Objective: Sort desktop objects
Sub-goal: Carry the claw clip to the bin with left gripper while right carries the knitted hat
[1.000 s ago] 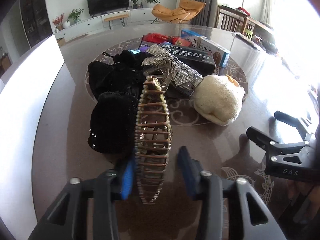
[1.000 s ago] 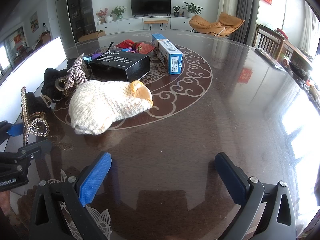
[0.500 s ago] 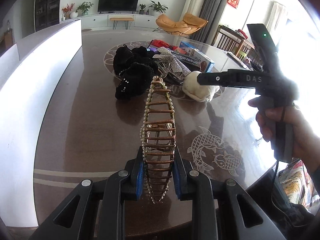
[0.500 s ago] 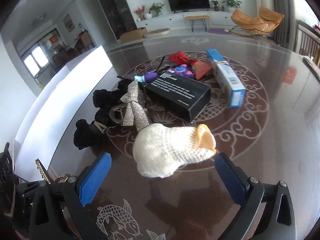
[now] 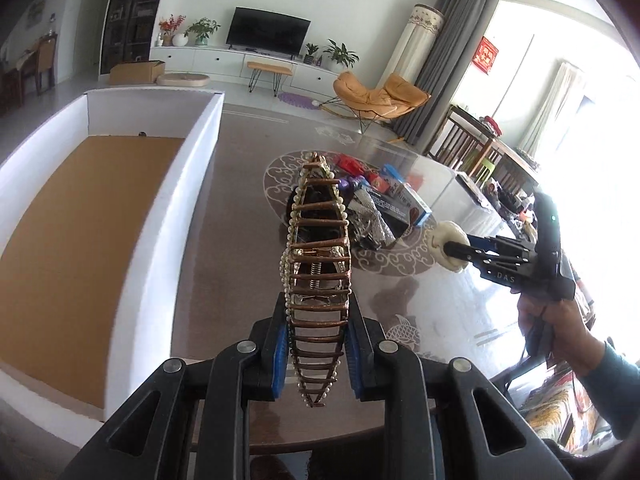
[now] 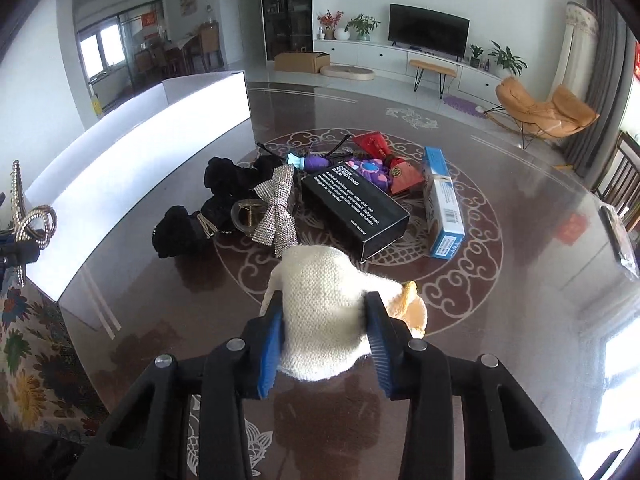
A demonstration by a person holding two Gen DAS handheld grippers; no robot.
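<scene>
The left hand-held gripper (image 5: 316, 354), pinching the pearl hair claw (image 5: 318, 264) lengthwise along its fingers, is nearer the white box (image 5: 200, 184) at the surface's left edge than the right hand-held gripper (image 6: 326, 348), clamped on the knitted pouch (image 6: 324, 312).

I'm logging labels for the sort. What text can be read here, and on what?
"DAS": on the black body of the right gripper, seen from the left wrist.
Black rectangular box: white print, too blurred to read.
Blue and white carton: print too small.
Red wall hanging: unreadable.
</scene>
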